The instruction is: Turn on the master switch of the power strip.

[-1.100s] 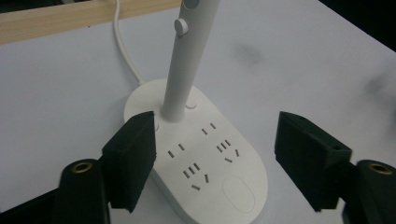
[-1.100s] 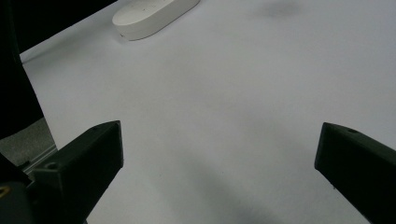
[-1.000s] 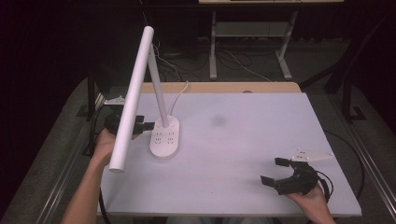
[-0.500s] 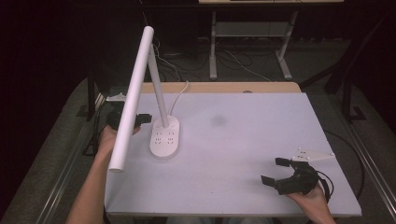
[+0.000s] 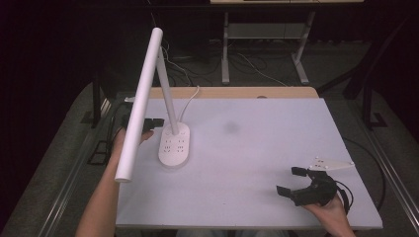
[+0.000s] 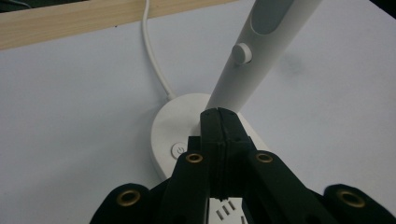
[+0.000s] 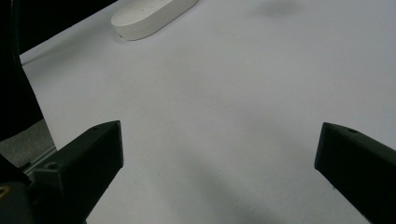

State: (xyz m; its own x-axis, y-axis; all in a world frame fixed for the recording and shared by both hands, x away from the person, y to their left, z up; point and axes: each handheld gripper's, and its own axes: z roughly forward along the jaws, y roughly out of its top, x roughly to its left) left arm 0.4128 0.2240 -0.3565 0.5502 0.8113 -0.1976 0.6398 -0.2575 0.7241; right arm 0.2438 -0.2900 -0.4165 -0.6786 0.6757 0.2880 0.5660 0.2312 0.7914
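Two black jaws of the left gripper (image 6: 219, 114) meet empty, forming one blunt tip at 3 o'clock of the power button (image 6: 179, 150) on the lamp base (image 5: 174, 146); the right gripper (image 5: 292, 181) rests open, clear.

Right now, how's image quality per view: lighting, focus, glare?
High view: dim, dark surroundings, the white table sheet evenly lit, faint smudge on it. Left gripper view: the shut black left gripper is soft, the white oval lamp base is sharper. Right gripper view: the open right gripper is blurred at the edges; no glare.
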